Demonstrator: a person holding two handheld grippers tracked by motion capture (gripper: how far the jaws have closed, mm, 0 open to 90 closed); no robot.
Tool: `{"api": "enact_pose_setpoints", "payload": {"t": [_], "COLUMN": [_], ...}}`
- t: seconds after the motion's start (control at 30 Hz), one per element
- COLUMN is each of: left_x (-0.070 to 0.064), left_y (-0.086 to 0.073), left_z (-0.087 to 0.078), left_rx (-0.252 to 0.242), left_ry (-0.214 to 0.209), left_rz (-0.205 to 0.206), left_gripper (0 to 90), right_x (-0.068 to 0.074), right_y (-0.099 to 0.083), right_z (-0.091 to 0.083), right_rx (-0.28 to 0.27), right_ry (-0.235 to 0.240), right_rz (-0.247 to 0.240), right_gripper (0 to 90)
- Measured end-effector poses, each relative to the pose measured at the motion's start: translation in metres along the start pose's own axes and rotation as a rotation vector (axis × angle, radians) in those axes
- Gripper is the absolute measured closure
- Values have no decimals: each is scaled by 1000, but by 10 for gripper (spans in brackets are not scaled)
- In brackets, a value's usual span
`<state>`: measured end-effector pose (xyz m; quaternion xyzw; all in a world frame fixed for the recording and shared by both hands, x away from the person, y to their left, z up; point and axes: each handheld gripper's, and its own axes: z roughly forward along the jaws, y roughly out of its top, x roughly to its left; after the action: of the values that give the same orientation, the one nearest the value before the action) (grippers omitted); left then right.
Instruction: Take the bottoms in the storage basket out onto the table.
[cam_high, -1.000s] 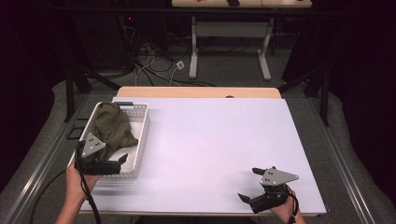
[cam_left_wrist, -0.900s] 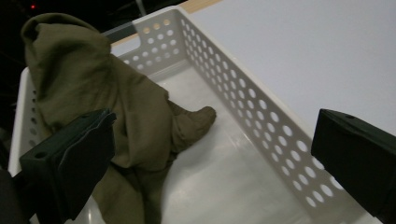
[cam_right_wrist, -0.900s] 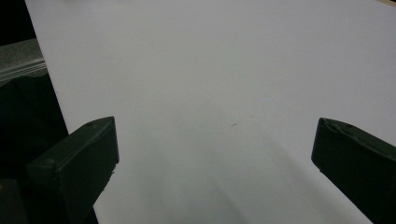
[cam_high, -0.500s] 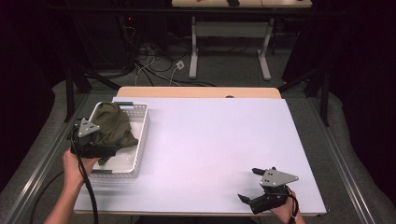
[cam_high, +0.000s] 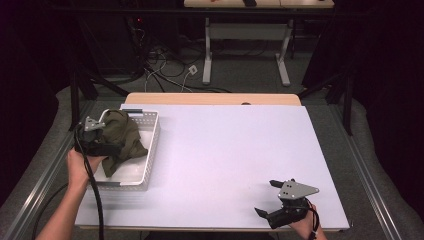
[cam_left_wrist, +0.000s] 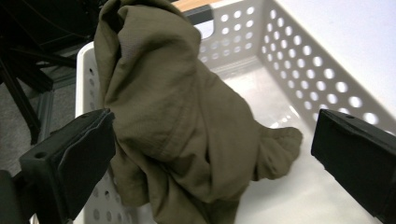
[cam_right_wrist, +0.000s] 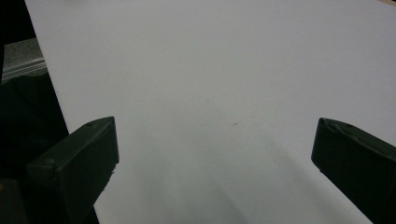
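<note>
Dark curtains close off the sides of the room, and cables (cam_high: 165, 70) lie tangled on the grey floor beyond the far edge of the table (cam_high: 235, 150), near the legs of a second bench (cam_high: 245, 45). White covering takes up most of the table, with a strip of bare wood along the far side.

At the left end of the table sits a white plastic basket (cam_high: 150, 150) with perforated walls. An olive-green cloth (cam_high: 122, 137) lies bunched inside it, heaped high against the far left corner and trailing down onto the basket floor; in the left gripper view the cloth (cam_left_wrist: 182, 121) fills the space just ahead of the jaws, which stand wide apart on either side of it, holding nothing. The left gripper (cam_high: 100, 145) hovers over the left rim of the basket, pointing in toward the cloth, with its cable running back along the person's forearm.

The right gripper (cam_high: 272, 200) rests low near the front right corner of the table, well apart from the basket. Its jaws are spread open, with bare white table between them.
</note>
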<state>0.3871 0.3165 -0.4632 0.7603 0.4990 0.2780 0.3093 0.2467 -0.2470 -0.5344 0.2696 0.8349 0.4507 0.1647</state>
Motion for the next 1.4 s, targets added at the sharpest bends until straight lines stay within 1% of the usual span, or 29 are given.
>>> {"api": "enact_pose_setpoints", "payload": {"t": [0.03,0.17,0.27,0.37,0.6,0.7,0.8,0.83,0.93,0.97,1.03,1.13,1.17,1.27,1.3,1.33,1.37,1.4], "left_x": [3,7,8,9,14,16,17,18,19,20,19,19,18,19,20,20,19,19], "left_y": [2,5,7,11,16,18,18,18,18,17,17,17,17,17,15,15,14,14], "left_z": [3,10,13,19,29,38,43,48,52,55,57,61,63,65,68,68,72,72], "left_rx": [11,28,31,50,64,87,99,114,119,133,136,148,156,166,182,182,207,207], "left_ry": [6,18,24,32,36,39,42,48,52,57,62,73,83,85,82,82,86,86], "left_rz": [-1,0,1,10,3,1,0,0,-7,-2,-4,7,14,7,0,0,8,8], "left_gripper": [0,0,0,0,0,0,0,0,0,0,0,0,0,0,0,0,0,1], "right_x": [0,-1,-1,-1,-1,-2,-1,-1,-1,-1,-1,-2,-1,-1,-1,-1,-1,-1], "right_y": [0,-1,-1,-1,-1,-1,-1,-1,-1,-1,-1,-1,-1,-1,-1,-1,-1,-1], "right_z": [0,0,0,0,1,0,0,0,0,0,0,0,0,0,0,0,1,1], "right_rx": [2,1,2,0,1,1,1,0,0,0,1,3,3,4,5,5,8,8], "right_ry": [1,2,1,2,3,4,5,6,6,5,5,8,9,9,11,11,10,10], "right_rz": [2,3,4,3,5,5,5,5,4,4,6,6,3,0,1,1,1,1], "right_gripper": [1,1,1,1,2,2,2,2,2,2,2,2,2,2,2,2,2,2]}}
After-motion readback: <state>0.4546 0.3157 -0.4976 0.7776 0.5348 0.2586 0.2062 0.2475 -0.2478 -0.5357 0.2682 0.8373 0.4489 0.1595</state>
